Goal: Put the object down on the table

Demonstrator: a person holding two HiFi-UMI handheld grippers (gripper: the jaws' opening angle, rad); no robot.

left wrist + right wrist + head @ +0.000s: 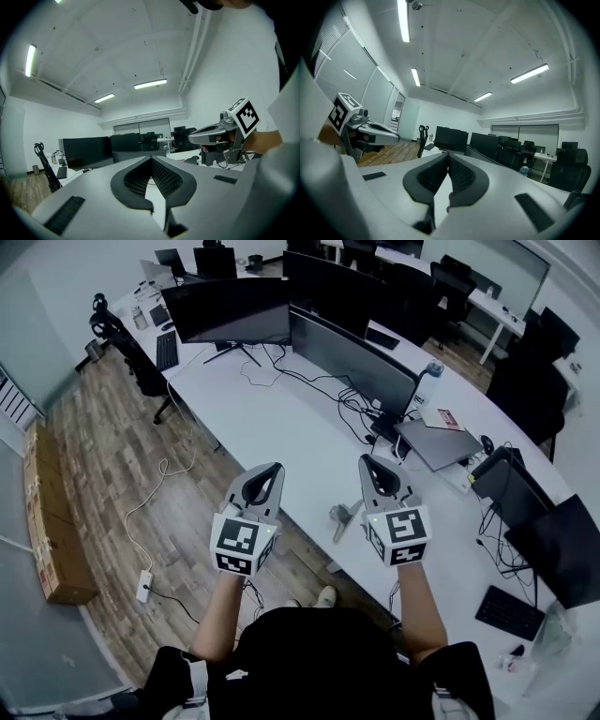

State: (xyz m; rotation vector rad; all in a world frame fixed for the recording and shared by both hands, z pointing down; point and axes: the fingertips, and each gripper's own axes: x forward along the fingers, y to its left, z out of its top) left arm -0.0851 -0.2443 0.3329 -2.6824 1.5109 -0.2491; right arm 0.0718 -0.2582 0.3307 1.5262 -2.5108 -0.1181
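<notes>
A small grey object (344,518) lies at the near edge of the white table (281,427), below and between my two grippers. My left gripper (272,468) is held up in the air over the table's edge, its jaws shut with nothing between them; its own view shows the tips (151,159) meeting. My right gripper (367,461) is raised beside it at about the same height, also shut and empty (448,155). Both point roughly level across the room. Each shows in the other's view: the right gripper (192,137), the left gripper (396,136).
Dark monitors (234,310) (352,357) stand along the table with cables behind them. A closed grey laptop (436,442) and a water bottle (427,381) sit to the right. An office chair (131,352), cardboard boxes (52,521) and a power strip (143,585) are on the wooden floor at left.
</notes>
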